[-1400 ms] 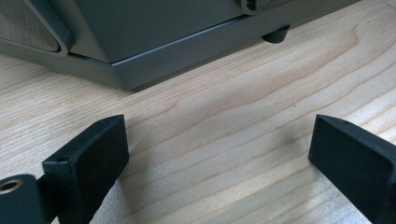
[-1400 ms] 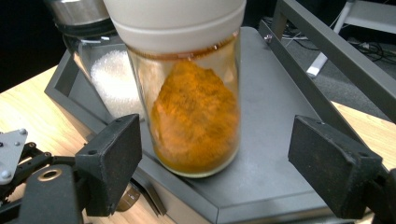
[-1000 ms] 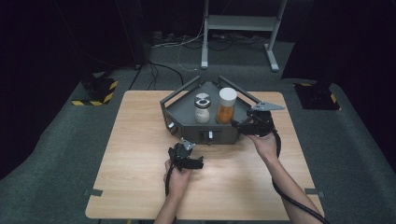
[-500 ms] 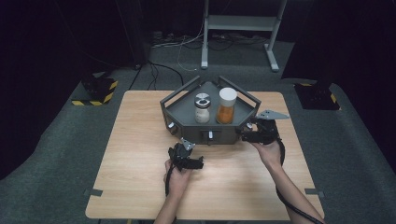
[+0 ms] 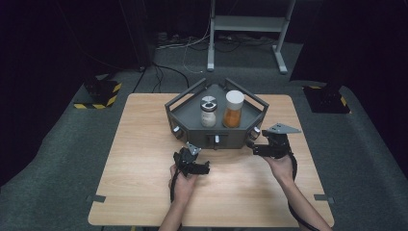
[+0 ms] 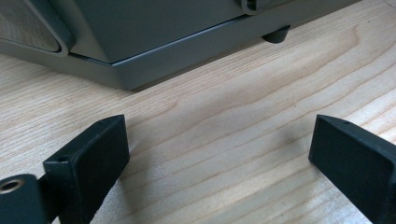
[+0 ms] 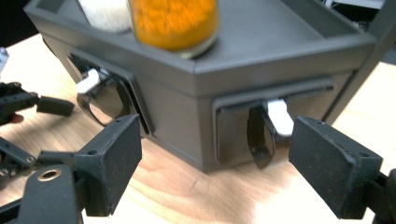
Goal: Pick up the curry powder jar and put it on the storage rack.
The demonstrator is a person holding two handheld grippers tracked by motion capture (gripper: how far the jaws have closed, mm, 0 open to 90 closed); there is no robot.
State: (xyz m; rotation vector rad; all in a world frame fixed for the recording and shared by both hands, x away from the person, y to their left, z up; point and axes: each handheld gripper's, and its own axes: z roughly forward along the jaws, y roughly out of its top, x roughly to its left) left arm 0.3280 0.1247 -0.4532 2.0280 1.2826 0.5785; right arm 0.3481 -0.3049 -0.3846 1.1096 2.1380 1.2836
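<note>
My right tool (image 5: pixel 255 147) sits low over the tabletop (image 5: pixel 144 192) at the right front corner of the dark grey rack (image 5: pixel 192 113), its jaws spread apart and gripping nothing. Looking along those jaws in the right gripper view, my right tool (image 7: pixel 215 154) faces the rack's (image 7: pixel 289 32) side wall, where a recessed panel holds a small white-tipped latch (image 7: pixel 279 116); the latch lies between my two jaws but neither pad touches it. A second white-tipped latch (image 7: pixel 88 81) sits on the neighbouring front face, farther to the left in that view. On the rack's tray stands a jar of orange powder (image 5: pixel 233 109) with a white cap, and just beside it, to its left in the high view, a smaller jar of white contents (image 5: pixel 208 111) with a dark-marked lid; both are upright. In the right gripper view the orange jar (image 7: pixel 173 23) rises close above the panel. My left tool (image 5: pixel 204 168) rests near the middle of the tabletop, in front of the rack and apart from it, jaws released and wide. In the left gripper view, my left tool (image 6: pixel 219 149) has only bare wood (image 6: pixel 224 107) between its pads, with the rack's base edge (image 6: pixel 154 51) beyond.
</note>
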